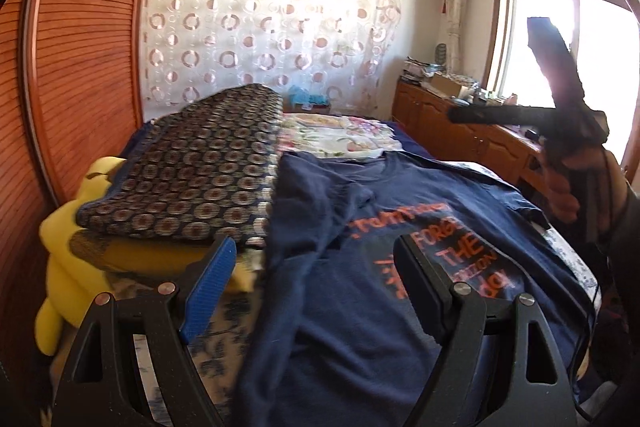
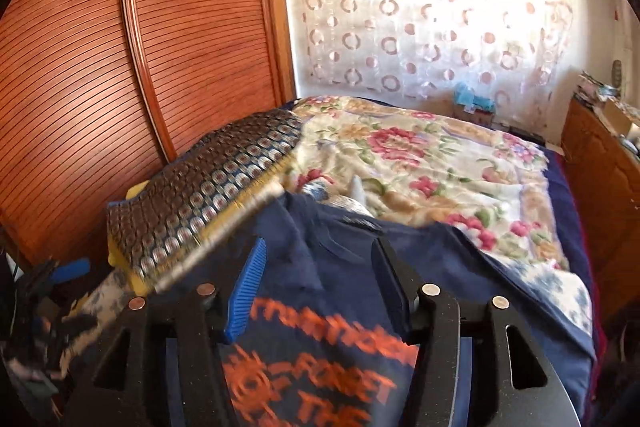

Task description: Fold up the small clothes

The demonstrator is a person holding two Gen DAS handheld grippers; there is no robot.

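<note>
On the far left I see a yellow cushion [image 1: 68, 247] with a folded patterned blanket [image 1: 188, 171] on top, against the slatted wardrobe door [image 1: 84, 59]. That pile is not my work.

Next to it, my left gripper [image 1: 312, 283] hangs over the bed with its jaws wide apart and nothing between them; the cloth is below the fingers, not pinched.

The shirt [image 1: 400, 235], navy with orange lettering, lies face up on the bed just right of the blanket, its near-left edge touching the blanket's fringe. The collar points away from me, toward the floral cover [image 2: 420, 163]. The left sleeve looks partly turned in over the body, with a soft ridge there, but I cannot tell whether that is a deliberate fold or just a wrinkle. The right sleeve reaches toward the bed's edge.

My right gripper [image 2: 318, 283] sits over the chest print, near the collar, jaws apart and gripping nothing. From the left camera it shows at the right, raised against the window.

My judgement: the shirt is spread out and little more. Sleeves, side folds and the final halving are all left.
</note>
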